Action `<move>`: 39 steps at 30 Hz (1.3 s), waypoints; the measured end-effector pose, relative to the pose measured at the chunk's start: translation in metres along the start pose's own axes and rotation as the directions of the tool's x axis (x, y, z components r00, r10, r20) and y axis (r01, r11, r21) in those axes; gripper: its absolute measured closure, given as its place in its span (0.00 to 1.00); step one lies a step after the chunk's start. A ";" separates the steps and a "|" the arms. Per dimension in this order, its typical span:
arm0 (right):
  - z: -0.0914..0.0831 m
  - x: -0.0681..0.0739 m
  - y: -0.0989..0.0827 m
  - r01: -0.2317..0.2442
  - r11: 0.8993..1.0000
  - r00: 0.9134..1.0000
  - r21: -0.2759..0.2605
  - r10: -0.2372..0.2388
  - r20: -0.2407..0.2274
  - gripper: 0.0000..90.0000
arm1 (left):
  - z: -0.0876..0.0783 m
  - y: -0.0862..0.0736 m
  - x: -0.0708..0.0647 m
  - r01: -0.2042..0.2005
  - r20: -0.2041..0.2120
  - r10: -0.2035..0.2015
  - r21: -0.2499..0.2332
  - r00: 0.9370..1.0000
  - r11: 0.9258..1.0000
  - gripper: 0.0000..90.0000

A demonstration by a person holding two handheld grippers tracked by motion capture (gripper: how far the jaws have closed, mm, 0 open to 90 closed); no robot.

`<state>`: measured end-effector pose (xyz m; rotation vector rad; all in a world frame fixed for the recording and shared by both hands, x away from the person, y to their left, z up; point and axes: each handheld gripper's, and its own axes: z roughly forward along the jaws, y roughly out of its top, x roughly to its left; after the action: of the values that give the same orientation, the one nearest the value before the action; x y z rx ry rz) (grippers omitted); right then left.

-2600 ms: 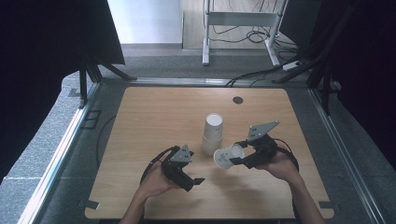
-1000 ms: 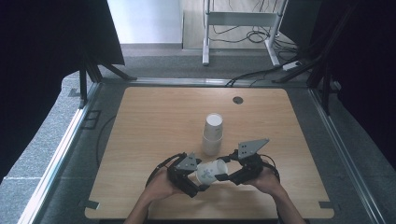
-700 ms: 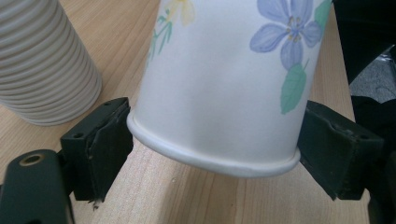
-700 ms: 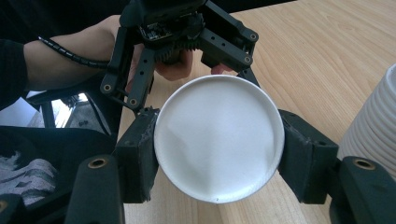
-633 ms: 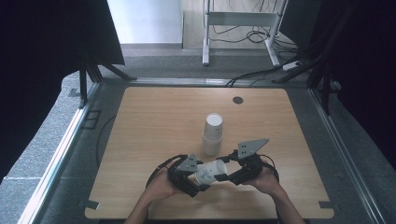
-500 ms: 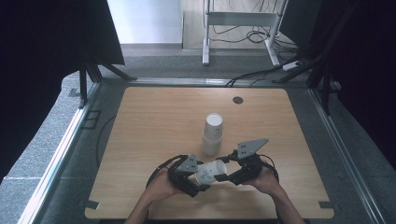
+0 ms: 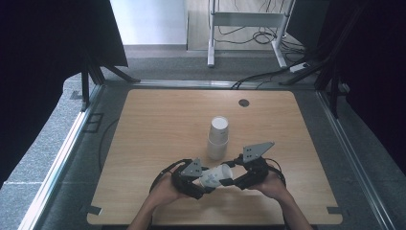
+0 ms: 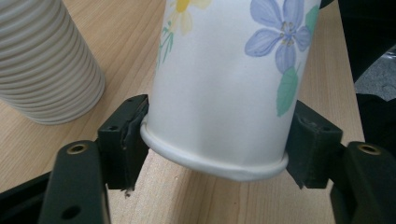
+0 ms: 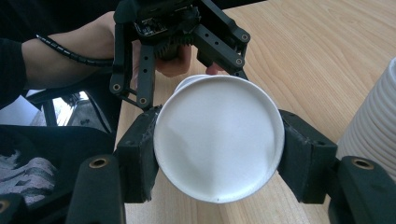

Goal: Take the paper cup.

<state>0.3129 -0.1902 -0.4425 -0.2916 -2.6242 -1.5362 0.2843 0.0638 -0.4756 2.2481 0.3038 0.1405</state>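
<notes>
**Item 1. White paper cup with a printed pattern of blue and yellow flowers** [image 7: 216, 175], one. Held lying sideways above the near edge of the table, between the two grippers. In the left gripper view its rolled rim end [image 8: 219, 93] sits between the black jaws; in the right gripper view its flat white base [image 9: 219, 140] faces the camera.

**Item 2. Stack of nested white paper cups** [image 7: 218, 138], one stack, standing rim down near the table's middle, just beyond the held cup and apart from it. The number of cups in it cannot be counted; many ribbed rims show in the left gripper view [image 8: 44, 60].

**Item 3. Left gripper** [image 7: 191, 178], one. Its jaws have just been closing, with the cup between them; the pads now press on the rim end.

**Item 4. Right gripper** [image 7: 249, 173], one. Clenched on the cup's base end, a pad on each side.

**Item 5. Light wooden table** [image 7: 158, 124], one, with a small dark round disc [image 7: 244, 102] near its far edge.

**Step in hand (judged):** passing a single cup from the right gripper to the left; both grip it at once.

**Next move (judged):** the right gripper should let go and draw back while the left grips gently, since the thin wall dents easily.
</notes>
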 end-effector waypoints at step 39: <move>-0.003 0.019 0.033 0.108 0.942 0.981 0.318 -0.152 0.119 0.19 | -0.013 0.038 -0.008 -0.155 -0.089 0.185 0.269 0.979 0.950 0.37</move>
<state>0.3013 -0.1751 -0.4099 -0.2117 -2.9972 -1.1429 0.2810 0.0477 -0.4379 2.5336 0.1963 0.3385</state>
